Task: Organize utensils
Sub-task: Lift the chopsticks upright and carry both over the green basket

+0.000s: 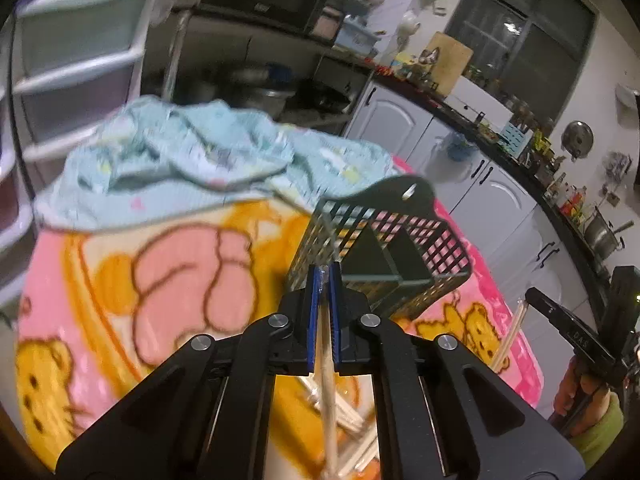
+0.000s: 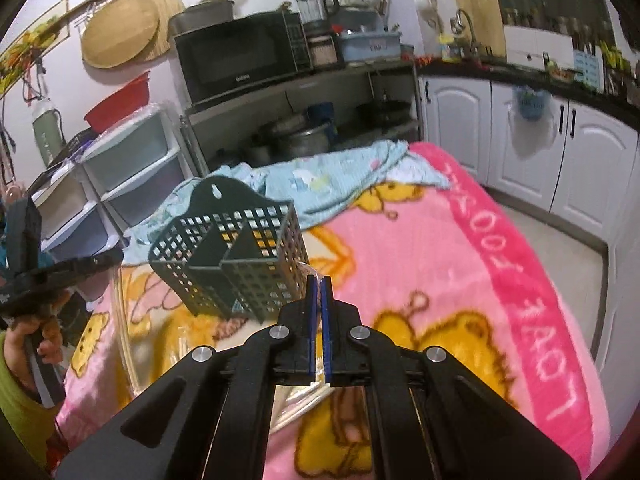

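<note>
Grippers, left [image 1: 325, 276] and right [image 2: 319, 286], are each pinching a wrapped chopstick [image 1: 326, 364] between nearly closed fingers, basket [image 2: 232, 252] sitting just ahead, so I'd tip ends down before feeding a compartment.

Pink cartoon blanket [image 2: 460, 240] covering the surface, crumpled light blue cloth [image 2: 336, 184] at its far end, dark green lattice utensil basket [image 2: 232, 256] in the middle, wrapped chopsticks [image 1: 352, 420] near

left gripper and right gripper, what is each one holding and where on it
The left gripper is shut on a wrapped pair of chopsticks, near its upper end. The right gripper is shut on the clear wrapper of another pair, at its top edge.
</note>
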The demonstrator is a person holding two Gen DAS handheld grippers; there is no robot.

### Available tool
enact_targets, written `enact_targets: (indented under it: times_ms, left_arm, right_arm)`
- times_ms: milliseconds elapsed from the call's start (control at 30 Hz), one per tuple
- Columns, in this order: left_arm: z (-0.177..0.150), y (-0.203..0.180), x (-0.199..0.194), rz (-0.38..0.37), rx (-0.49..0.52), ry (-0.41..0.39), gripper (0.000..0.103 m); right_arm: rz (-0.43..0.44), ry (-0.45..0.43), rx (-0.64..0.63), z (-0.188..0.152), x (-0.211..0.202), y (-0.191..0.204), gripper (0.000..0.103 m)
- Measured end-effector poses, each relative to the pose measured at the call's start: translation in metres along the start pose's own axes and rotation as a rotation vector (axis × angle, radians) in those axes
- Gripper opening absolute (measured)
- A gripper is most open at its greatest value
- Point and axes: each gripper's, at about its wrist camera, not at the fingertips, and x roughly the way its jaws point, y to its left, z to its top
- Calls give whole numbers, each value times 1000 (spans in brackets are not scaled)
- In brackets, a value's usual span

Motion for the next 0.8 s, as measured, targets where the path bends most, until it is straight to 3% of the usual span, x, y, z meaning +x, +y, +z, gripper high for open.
enact_targets:
  times_ms: [800]
  left_arm:
    - [32, -69, -37, -100, 121, -90, 3]
  right_arm:
    - [42, -151, -55, 26, -58, 12, 2]
